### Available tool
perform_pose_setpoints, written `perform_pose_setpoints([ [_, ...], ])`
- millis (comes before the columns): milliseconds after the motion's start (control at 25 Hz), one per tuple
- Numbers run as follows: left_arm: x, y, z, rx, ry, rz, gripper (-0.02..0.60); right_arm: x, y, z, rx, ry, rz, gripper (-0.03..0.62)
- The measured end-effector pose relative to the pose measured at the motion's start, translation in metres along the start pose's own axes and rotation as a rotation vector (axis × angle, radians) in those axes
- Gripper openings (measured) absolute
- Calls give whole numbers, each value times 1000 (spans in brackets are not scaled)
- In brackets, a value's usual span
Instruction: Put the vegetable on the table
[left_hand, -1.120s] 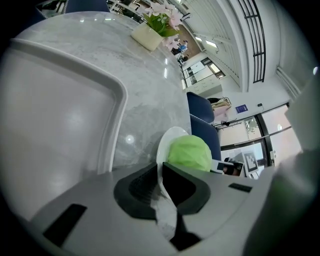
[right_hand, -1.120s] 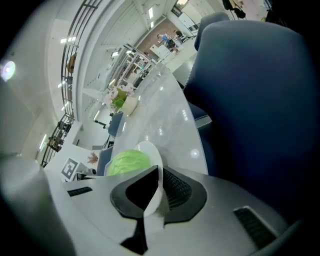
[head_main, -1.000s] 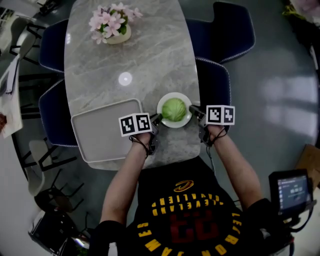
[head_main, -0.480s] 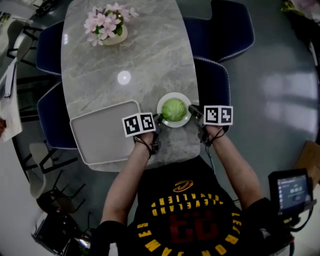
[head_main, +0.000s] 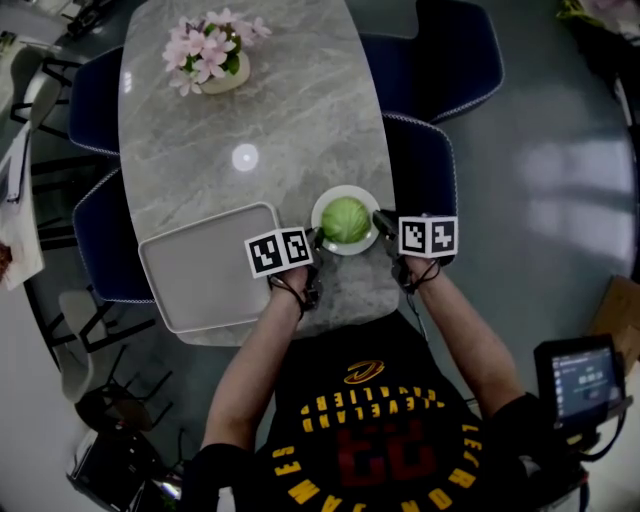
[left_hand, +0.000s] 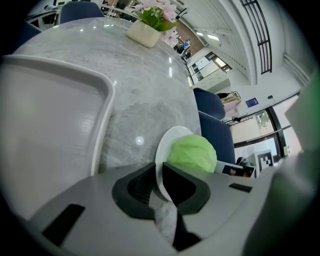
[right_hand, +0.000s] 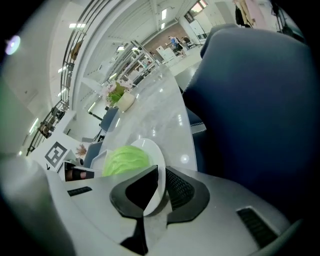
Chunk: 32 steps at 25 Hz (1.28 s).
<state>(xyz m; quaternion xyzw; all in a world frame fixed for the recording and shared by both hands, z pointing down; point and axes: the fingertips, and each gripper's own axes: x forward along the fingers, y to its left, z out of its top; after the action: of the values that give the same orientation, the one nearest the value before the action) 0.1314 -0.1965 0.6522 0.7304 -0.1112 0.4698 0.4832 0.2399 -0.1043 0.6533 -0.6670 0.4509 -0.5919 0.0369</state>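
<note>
The left gripper (left_hand: 159, 167) is clamping its two dark jaws on the rim of a white plate (left_hand: 166, 146); the rim is passing edgewise between them, with only its thickness keeping them apart. In the head view this left gripper (head_main: 314, 237) is taking the plate (head_main: 346, 190) at about its 8 o'clock edge.

The right gripper (right_hand: 161, 172) is likewise closing on the same plate (right_hand: 153, 149), the thin white rim sitting between its jaws. From above, the right gripper (head_main: 381, 220) is meeting the plate at about 3 o'clock. Both grippers are therefore gripping one plate from opposite sides, each with a hand behind its marker cube.

A green cabbage (head_main: 346, 219) is sitting in the middle of the plate, filling most of it, and is touching neither gripper. In the left gripper view the cabbage (left_hand: 192, 154) is showing just beyond the jaws.

The plate is lying over the near right part of a grey marble worktop (head_main: 290, 120). Whether it is resting on the stone or hanging just above it cannot be told.

At 8 o'clock from the plate, close beside the left gripper, a pale rectangular tray (head_main: 205, 270) is lying flat on the worktop. At 11 o'clock, well apart at the far end, a flower pot (head_main: 208, 55) with pink blooms is standing upright. At 2 o'clock a dark blue chair (head_main: 425, 165) is standing against the worktop's edge.
</note>
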Motion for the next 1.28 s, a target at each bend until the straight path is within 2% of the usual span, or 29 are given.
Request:
perform_pose_setpoints([
  [280, -1, -1, 1, 34, -68, 37, 32, -1, -1, 1, -88, -12, -36, 35],
  [440, -1, 2, 3, -2, -99, 55, 32, -3, -3, 7, -125, -57, -66, 35],
  [520, -5, 5, 7, 5, -121, 76, 35, -3, -2, 13, -126, -90, -77, 35],
  [720, -17, 9, 16, 106, -183, 151, 35, -13, 2, 18, -150, -148, -93, 35],
  [920, -53, -6, 23, 175, -307, 123, 35, -48, 31, 31, -255, -290, -119, 35],
  [1000, -73, -16, 27, 216, -369, 113, 34, -62, 46, 35, -277, -351, -99, 35],
  [1120, -98, -29, 27, 272, -437, 79, 34, -72, 77, 34, -304, -396, -17, 34],
  [1280, -126, -44, 11, 340, -467, -28, 34, -77, 134, 19, -377, -398, 113, 34],
])
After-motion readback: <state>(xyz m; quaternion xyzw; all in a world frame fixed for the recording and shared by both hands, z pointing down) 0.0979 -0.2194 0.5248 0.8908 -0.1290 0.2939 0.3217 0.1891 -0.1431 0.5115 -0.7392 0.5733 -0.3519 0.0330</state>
